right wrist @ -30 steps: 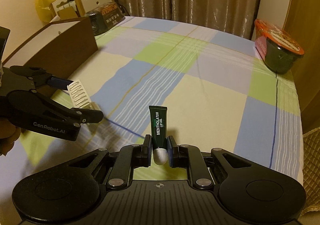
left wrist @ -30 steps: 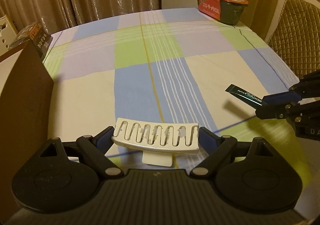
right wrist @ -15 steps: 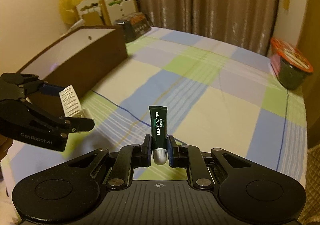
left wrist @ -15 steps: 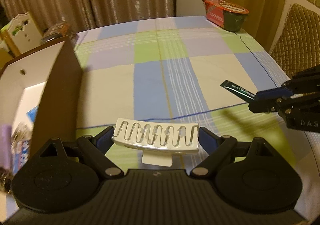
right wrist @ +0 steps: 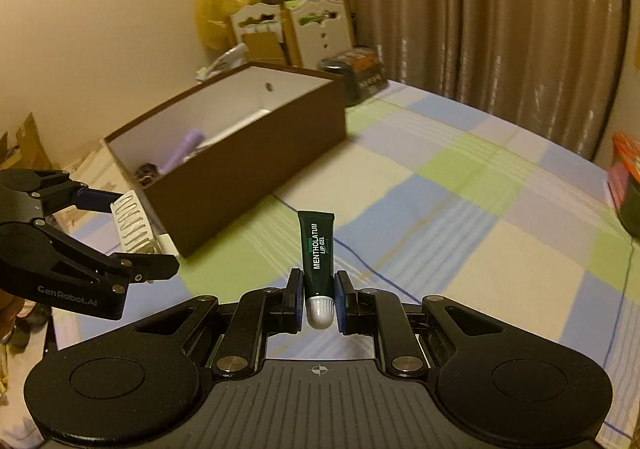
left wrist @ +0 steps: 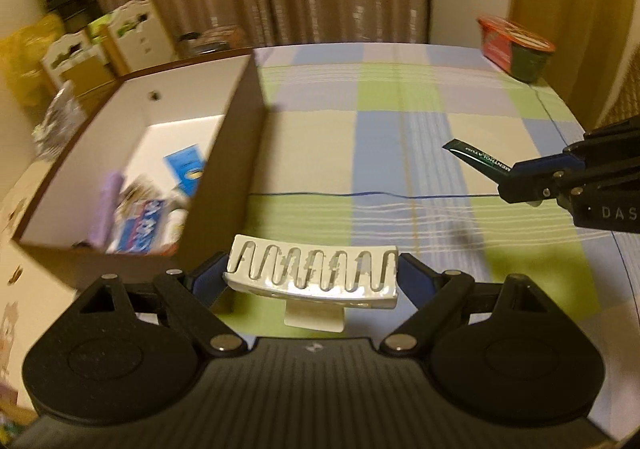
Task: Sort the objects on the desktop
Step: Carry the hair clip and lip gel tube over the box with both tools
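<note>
My left gripper (left wrist: pixel 312 277) is shut on a white hair claw clip (left wrist: pixel 312 275), held crosswise above the table near the front corner of the brown box (left wrist: pixel 224 177). The clip also shows in the right wrist view (right wrist: pixel 132 225), in the left gripper (right wrist: pixel 120 229). My right gripper (right wrist: pixel 318 301) is shut on a dark green lip gel tube (right wrist: pixel 317 249), white cap toward me, held above the checked cloth. The tube also shows in the left wrist view (left wrist: pixel 476 161). The box (right wrist: pixel 248 153) is open with white inner walls and holds several small items.
A red-lidded instant noodle bowl (left wrist: pixel 516 49) stands at the table's far right. A dark packet (right wrist: pixel 356 77) lies behind the box. Curtains hang beyond the table. White cabinets and a yellow bag (right wrist: pixel 224 13) stand off the table's left side.
Both grippers have risen and swung left toward the box, carrying the clip and the tube. The box interior now shows in both views.
</note>
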A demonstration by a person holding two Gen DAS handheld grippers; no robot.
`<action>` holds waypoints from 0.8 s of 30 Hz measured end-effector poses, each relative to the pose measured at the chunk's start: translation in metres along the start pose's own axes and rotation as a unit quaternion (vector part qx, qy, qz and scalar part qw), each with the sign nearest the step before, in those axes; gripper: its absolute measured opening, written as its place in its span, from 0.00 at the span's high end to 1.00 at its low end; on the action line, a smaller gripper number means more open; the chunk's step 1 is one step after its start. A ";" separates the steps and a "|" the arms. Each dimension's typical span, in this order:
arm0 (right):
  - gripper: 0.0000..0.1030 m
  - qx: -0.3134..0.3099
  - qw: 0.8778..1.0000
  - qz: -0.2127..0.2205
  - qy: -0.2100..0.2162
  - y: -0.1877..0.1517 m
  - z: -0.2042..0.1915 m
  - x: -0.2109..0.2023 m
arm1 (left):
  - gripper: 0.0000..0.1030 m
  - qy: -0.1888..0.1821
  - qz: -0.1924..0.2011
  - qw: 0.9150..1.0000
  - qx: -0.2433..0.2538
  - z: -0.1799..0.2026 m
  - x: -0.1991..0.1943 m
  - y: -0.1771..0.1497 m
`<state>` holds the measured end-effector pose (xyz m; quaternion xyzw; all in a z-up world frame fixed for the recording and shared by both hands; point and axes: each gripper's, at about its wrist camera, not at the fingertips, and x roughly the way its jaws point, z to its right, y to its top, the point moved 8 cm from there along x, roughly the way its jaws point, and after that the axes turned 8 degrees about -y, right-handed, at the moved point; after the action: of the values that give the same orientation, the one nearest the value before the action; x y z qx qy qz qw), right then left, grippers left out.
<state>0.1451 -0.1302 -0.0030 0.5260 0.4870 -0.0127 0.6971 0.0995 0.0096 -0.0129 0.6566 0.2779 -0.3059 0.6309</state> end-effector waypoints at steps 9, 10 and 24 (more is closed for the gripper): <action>0.86 0.012 1.000 0.002 -0.012 0.024 -0.046 0.013 | 0.16 0.005 0.005 1.000 -0.019 -0.047 -0.024 -0.015; 0.86 0.015 1.000 0.002 -0.015 0.027 -0.051 0.016 | 0.16 0.002 0.006 1.000 -0.017 -0.054 -0.026 -0.015; 0.86 0.049 0.997 0.015 -0.053 0.071 -0.129 0.039 | 0.16 -0.032 0.010 0.999 0.014 -0.161 -0.043 -0.022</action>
<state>0.1174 0.0171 0.0243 0.5655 0.4404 -0.0538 0.6953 0.0625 0.1719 0.0074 0.6578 0.2468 -0.3244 0.6334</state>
